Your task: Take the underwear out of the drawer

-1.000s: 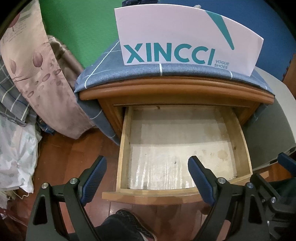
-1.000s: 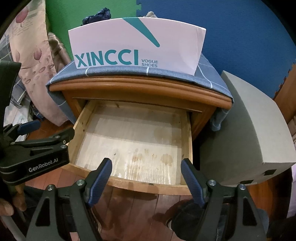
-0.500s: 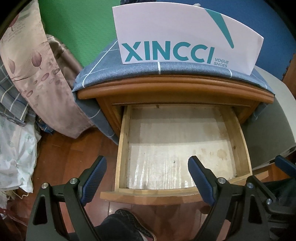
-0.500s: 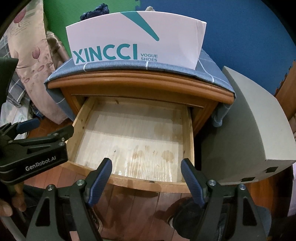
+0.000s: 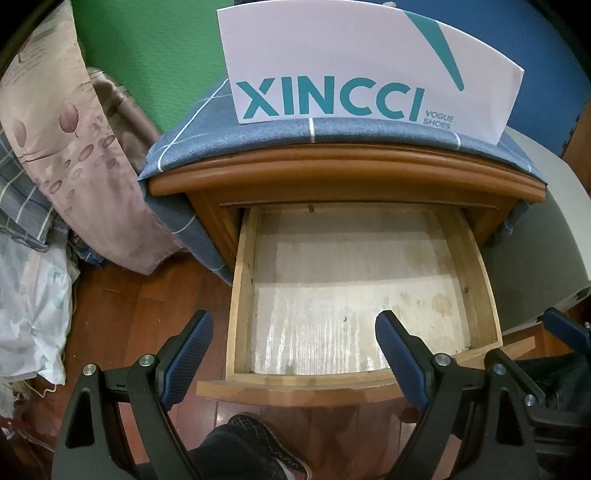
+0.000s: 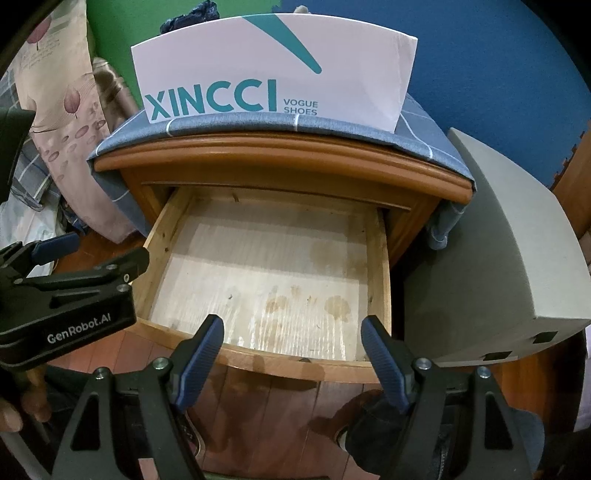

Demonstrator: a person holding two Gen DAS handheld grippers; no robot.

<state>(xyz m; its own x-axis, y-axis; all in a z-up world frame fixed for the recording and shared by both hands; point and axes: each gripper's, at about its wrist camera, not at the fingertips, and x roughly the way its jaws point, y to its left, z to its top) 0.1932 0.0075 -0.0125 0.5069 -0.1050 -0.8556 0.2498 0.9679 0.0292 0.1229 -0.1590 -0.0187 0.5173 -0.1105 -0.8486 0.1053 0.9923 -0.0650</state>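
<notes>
The drawer of the wooden nightstand stands pulled out, its front rail nearest the cameras and its pale, stained bottom bare from wall to wall; no underwear can be made out inside it. A dark bundle of cloth peeks over the box on the nightstand's top, but what it is cannot be told.

The left gripper hangs over the drawer's front left corner, jaws wide apart with nothing between them. The right gripper hangs over the drawer's front rail, likewise spread and empty. Left of the drawer lies open wood floor; on the drawer's right a grey cabinet stands close, leaving only a narrow gap.

The white shoe box on the nightstand's blue checked cloth reads "XINCCI VOGUE SHOES". The left gripper's body, seen from the right wrist, reads "GenRobot.AI".

The rear of the drawer sits in shadow under the nightstand's top.
</notes>
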